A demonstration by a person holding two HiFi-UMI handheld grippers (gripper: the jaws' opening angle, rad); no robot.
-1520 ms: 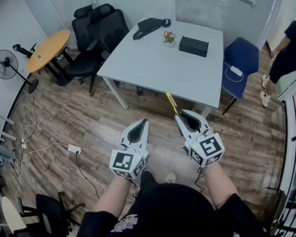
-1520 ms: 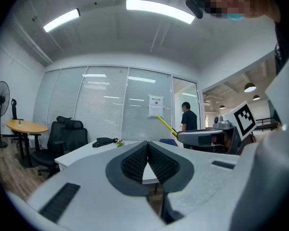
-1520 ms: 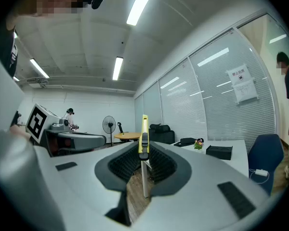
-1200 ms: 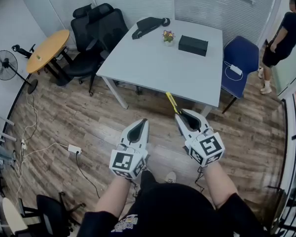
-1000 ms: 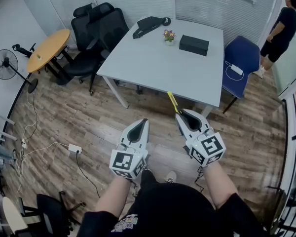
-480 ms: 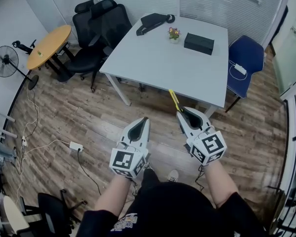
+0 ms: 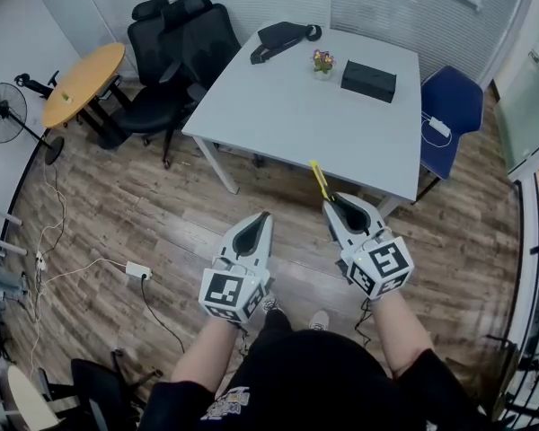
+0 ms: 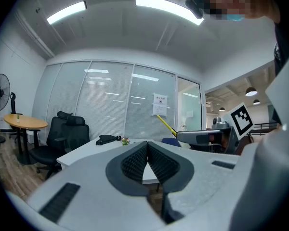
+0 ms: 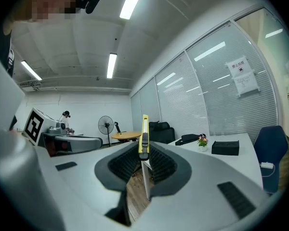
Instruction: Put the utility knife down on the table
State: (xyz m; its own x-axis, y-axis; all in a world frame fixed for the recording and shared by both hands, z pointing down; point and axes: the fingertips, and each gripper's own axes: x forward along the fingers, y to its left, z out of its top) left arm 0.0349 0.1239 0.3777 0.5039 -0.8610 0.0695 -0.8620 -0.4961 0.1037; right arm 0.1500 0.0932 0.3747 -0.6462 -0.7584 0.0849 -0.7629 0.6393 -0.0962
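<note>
A yellow utility knife [image 7: 319, 180] sticks out forward from my right gripper [image 7: 333, 201], which is shut on its handle; the knife [image 9: 144, 134] rises straight up between the dark pads in the right gripper view. It hangs in the air just short of the near edge of the white table [image 7: 287, 119]. My left gripper [image 7: 261, 217] is shut with nothing in it, its ribbed pads [image 8: 135, 161] pressed together, level with the right one and to its left. From the left gripper view I see the knife [image 8: 166, 125] and the right gripper [image 8: 202, 137] beside it.
On the table's far side lie a black bag [image 7: 281, 39], a small flower pot [image 7: 322, 63] and a black box [image 7: 368, 81]. Black office chairs [image 7: 175, 48] stand left of the table, a blue chair [image 7: 449, 106] right. A round wooden table [image 7: 83, 83] and fan [image 7: 2, 115] stand far left.
The table has drawn slightly nearer and shifted in the head view. A person at the far right has gone out of view. Both grippers hold the same pose.
</note>
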